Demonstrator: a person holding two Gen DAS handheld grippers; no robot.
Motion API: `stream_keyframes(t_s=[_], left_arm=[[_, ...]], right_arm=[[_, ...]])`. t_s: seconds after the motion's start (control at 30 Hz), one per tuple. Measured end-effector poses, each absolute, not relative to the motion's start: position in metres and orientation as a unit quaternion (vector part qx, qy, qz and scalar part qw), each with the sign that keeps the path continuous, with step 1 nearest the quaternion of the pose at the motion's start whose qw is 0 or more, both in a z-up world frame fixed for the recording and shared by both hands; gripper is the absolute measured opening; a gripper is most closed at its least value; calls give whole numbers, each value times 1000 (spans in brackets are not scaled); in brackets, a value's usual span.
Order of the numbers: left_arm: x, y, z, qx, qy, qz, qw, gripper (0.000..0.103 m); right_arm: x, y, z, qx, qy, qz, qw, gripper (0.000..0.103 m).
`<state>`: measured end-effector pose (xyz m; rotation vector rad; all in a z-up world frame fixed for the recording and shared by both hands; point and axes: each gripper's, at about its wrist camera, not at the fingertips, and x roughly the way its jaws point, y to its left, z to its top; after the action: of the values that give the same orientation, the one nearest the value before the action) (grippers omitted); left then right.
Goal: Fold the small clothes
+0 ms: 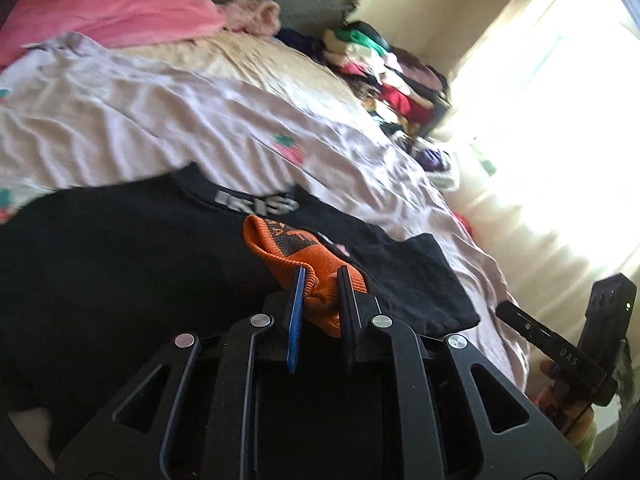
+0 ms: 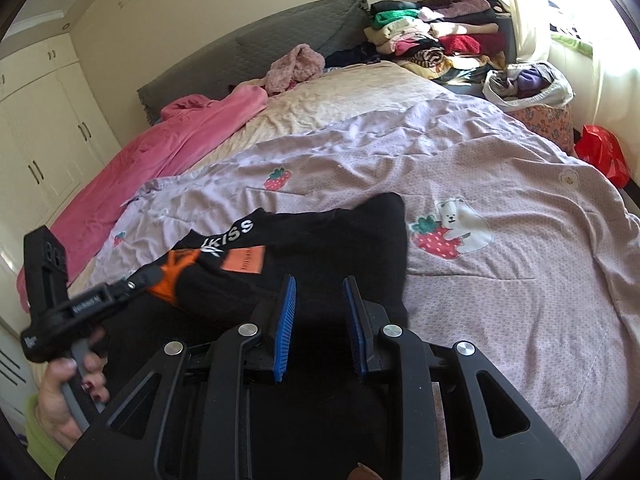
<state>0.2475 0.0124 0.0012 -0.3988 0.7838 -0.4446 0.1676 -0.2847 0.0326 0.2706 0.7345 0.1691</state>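
A black garment with white lettering and orange ribbed trim (image 1: 160,248) lies on the lilac bedspread (image 1: 140,120). My left gripper (image 1: 322,276) is shut on the orange ribbed trim (image 1: 288,244) of that garment, bunching it between the pads. In the right wrist view the black garment (image 2: 328,240) lies partly folded just beyond my right gripper (image 2: 320,286), which is open and empty above the dark cloth. The left gripper shows there at the left, pinching the orange trim (image 2: 172,276).
A pink blanket (image 2: 160,152) and a fuzzy pink item (image 2: 296,66) lie at the bed's far side. Stacked folded clothes (image 2: 432,36) sit by the headboard. A basket of laundry (image 2: 532,88) and a red bag (image 2: 604,154) stand to the right.
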Motion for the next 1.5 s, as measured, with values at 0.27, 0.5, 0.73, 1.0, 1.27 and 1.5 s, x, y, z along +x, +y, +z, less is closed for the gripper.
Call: stream_keyframes(t_s=[0.27,0.5,0.73,1.0,1.27,1.5], left_arm=[[233,48,11,-195,364,-181,893,9],[219,65,21,-162,351,-149,910,9],[218,94,16,-172,359,-104,911,12],[217,90,16,-145,363,-84,917,18],[225,36,-9,-59,398,-127,907,22],[241,56,-57,-86,481,-112,865,23]], right_arm=[[169,-260,34,109,365,95,920,25],[174,-247,28,93,379,93,916,25],[176,-241,21,89,391,95,911,25],[176,-239,19,84,389,97,912,30],[179,-239,17,79,389,94,913,31],[194,-230,20,49,384,99,917,31]])
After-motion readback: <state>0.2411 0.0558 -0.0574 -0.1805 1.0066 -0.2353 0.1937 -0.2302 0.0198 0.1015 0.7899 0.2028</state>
